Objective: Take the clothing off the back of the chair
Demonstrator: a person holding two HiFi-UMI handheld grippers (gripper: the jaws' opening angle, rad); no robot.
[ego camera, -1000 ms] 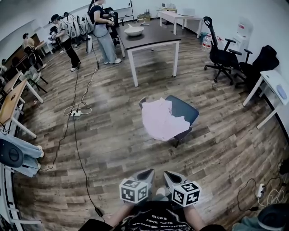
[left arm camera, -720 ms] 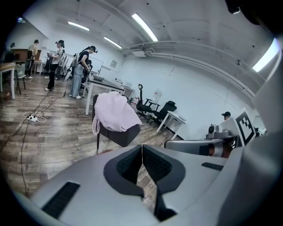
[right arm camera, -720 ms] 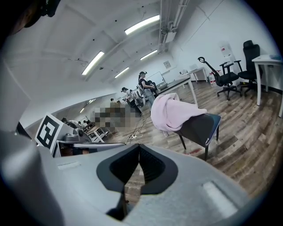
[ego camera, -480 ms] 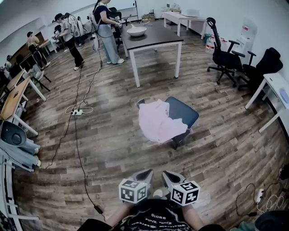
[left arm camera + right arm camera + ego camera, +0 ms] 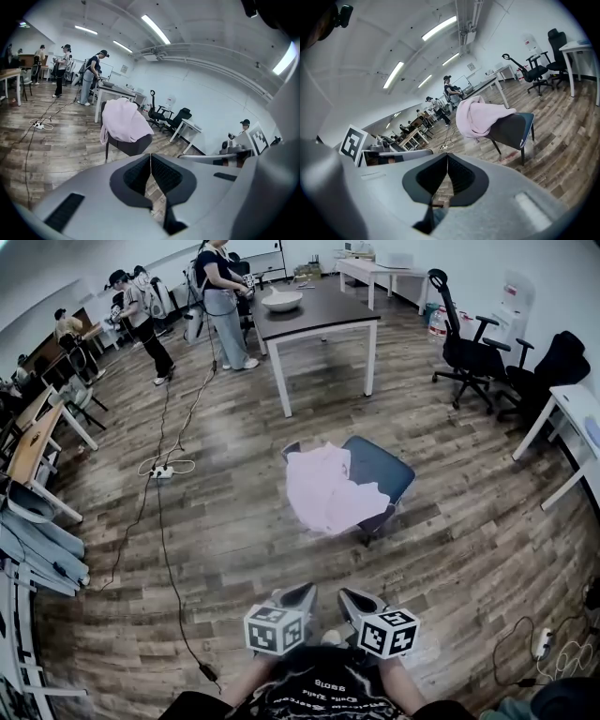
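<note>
The pale pink cloth garment (image 5: 323,491) hangs draped over the back of the dark grey padded chair (image 5: 382,470), and its lower folds spill onto the seat. Chair and garment stand on the brown wood-plank floor (image 5: 234,549).

The left gripper (image 5: 302,592) and the right gripper (image 5: 347,596) are side by side, well short of the chair on its near side. Both point toward it and touch neither it nor the garment. Each gripper's jaws are pressed together with nothing between them.

Beyond the chair stands a dark-topped table with white legs (image 5: 319,313), bearing a white bowl (image 5: 281,301). Black swivel office chairs (image 5: 466,354) stand off to the chair's far right. To its left a white power strip (image 5: 161,472) lies on the floor, and further beyond that several people (image 5: 223,306) stand.
</note>
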